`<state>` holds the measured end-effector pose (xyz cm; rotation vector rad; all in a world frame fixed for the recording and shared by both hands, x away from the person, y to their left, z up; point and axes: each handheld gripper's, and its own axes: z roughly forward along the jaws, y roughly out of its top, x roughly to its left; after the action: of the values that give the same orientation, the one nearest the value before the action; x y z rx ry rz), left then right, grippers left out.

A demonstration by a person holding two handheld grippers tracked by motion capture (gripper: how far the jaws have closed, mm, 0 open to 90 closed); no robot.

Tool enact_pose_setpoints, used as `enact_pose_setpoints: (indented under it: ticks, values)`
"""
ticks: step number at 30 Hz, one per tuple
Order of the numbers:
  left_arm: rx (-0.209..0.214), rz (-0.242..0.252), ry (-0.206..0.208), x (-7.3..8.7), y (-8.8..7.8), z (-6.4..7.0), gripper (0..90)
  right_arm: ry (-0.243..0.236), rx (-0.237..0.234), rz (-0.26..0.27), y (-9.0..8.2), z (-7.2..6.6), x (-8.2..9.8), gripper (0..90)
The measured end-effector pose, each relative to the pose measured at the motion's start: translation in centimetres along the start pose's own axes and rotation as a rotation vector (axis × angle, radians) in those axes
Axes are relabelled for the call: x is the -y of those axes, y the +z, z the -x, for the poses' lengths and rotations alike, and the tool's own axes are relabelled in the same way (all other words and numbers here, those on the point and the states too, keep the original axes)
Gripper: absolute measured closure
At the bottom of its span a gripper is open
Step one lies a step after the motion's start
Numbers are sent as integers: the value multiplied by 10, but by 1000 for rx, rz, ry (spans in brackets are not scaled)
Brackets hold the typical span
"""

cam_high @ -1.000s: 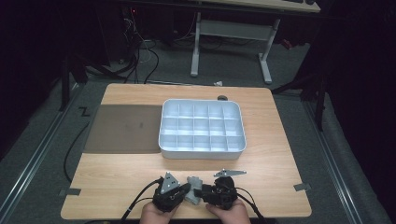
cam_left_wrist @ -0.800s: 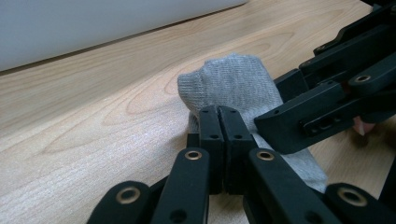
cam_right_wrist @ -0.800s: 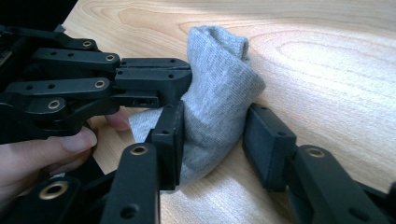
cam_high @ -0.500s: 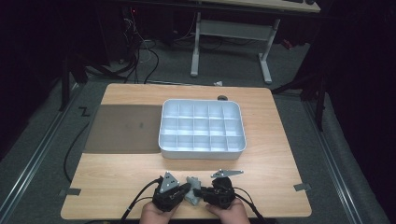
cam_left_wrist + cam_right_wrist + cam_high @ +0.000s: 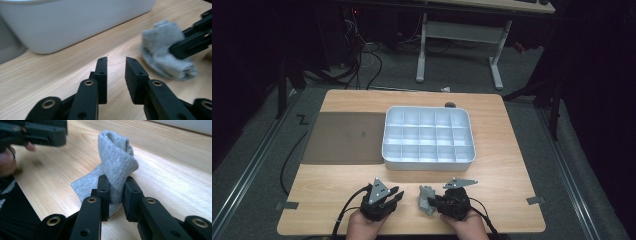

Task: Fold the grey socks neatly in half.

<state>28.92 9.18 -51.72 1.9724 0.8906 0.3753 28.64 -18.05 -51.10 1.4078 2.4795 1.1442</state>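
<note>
- A small grey sock [image 5: 116, 162], folded over on itself, lies on the near part of the wooden table [image 5: 512, 175], in front of a white compartment tray [image 5: 429, 160] and just left of the right gripper [image 5: 435, 203].
- The right gripper [image 5: 117, 195] pinches the sock at its folded middle; both black pads press into the knit, and the fold bulges up above them.
- The left gripper [image 5: 116, 75] holds nothing. Its jaws have just been opening and now stand partly apart over bare wood, near the sock.
- In the left gripper view, the sock [image 5: 166, 55] rests slumped on the table with the right gripper's jaws clamped on it.
- Judging by its look, the sock is light, soft and limp; it will sag and may unfold when lifted.
- The thick folded centre looks the safest place to grip, since a loose edge could slip free.
</note>
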Motion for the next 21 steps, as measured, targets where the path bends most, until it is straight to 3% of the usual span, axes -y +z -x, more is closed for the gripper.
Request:
enact_pose_setpoints:
  ticks: [7,21]
  values:
    - [-68,34,8,9,-12,-15,654,-62,58,-36,-10,9,-4,785]
    - [-137,52,0,15,-23,-33,586,-147,208,-119,-34,29,-9,782]
